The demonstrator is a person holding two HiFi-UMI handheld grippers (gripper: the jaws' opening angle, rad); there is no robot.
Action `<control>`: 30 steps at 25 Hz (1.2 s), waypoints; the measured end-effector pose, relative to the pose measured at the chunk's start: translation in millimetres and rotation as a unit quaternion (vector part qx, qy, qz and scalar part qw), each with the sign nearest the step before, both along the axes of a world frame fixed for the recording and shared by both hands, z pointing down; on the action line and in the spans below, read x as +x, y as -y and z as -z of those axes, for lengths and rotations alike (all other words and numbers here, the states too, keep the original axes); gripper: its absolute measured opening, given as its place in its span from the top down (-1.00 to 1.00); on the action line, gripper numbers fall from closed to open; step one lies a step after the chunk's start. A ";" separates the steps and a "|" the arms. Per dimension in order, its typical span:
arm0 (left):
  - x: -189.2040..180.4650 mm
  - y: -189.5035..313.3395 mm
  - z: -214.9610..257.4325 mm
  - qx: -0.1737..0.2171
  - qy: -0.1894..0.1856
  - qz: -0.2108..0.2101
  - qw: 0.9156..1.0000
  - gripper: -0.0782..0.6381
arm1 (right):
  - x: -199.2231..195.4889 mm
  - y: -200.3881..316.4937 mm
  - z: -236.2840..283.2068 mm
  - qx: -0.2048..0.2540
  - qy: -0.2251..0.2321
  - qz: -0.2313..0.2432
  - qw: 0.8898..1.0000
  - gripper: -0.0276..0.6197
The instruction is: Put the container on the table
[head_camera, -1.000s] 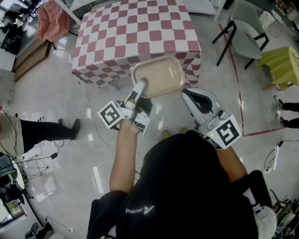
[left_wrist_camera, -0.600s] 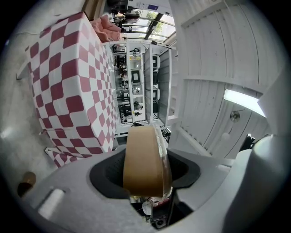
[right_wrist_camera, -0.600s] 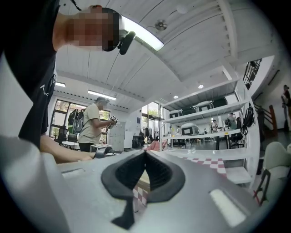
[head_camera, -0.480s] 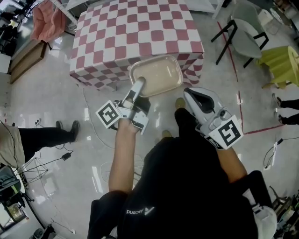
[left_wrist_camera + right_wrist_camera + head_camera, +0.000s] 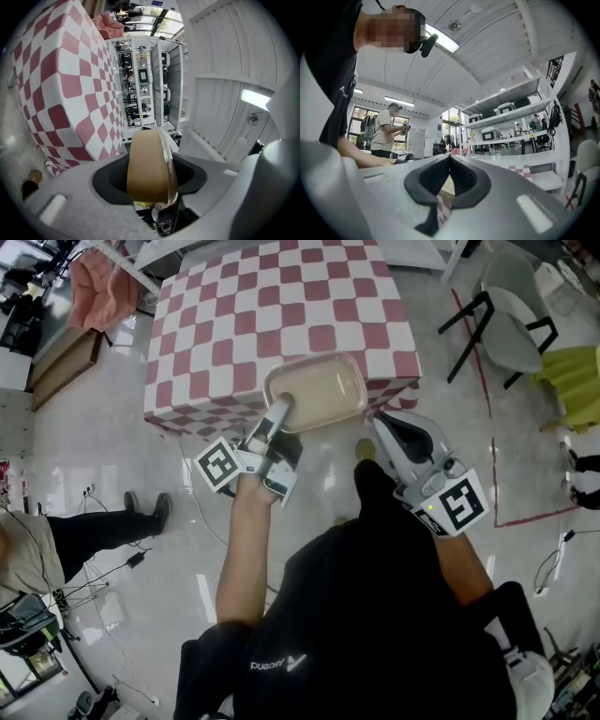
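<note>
Head view: container [image 5: 319,390] in the air at the near edge of the checked table [image 5: 281,296], not set down yet.
Looks light: thin clear plastic, probably flexy and slick. The near-end rim is the sensible hold. Left gripper [image 5: 279,415] is clamped on that wall, a one-sided hold, so the far end may sag or tilt. Right gripper [image 5: 382,424] is just beside it, jaws together, empty. Versus a second ago: both grippers and the container have come closer to the table, grip unchanged.

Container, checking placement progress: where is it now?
The container is mid head view, held by the left gripper at the table's near edge.
</note>
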State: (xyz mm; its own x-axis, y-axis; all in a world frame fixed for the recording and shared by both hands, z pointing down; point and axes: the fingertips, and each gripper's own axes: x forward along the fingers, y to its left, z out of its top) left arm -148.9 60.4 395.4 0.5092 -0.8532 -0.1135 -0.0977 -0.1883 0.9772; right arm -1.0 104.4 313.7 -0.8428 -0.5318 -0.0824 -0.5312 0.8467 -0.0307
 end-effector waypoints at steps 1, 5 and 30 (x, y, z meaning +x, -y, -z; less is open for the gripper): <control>0.7 16.1 -0.9 -0.002 0.000 0.000 1.000 0.17 | 0.8 16.3 0.1 -0.002 0.000 0.001 1.000 0.91; 0.2 80.5 -4.3 -0.011 0.003 0.001 1.000 0.17 | 1.0 79.3 3.6 -0.004 -0.003 0.008 1.000 0.91; 8.3 336.0 -86.7 -0.080 0.086 -0.044 0.992 0.17 | 2.0 301.8 -22.5 -0.031 -0.027 0.001 0.999 0.91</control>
State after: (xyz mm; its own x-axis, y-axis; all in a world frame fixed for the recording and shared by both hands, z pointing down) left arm -140.5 -275.6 482.0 0.5820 -0.8053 0.1135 -0.2549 -0.0481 0.9658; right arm 1.0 -197.5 336.2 -0.8461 -0.5331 -0.0032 -0.5321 0.8449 -0.0541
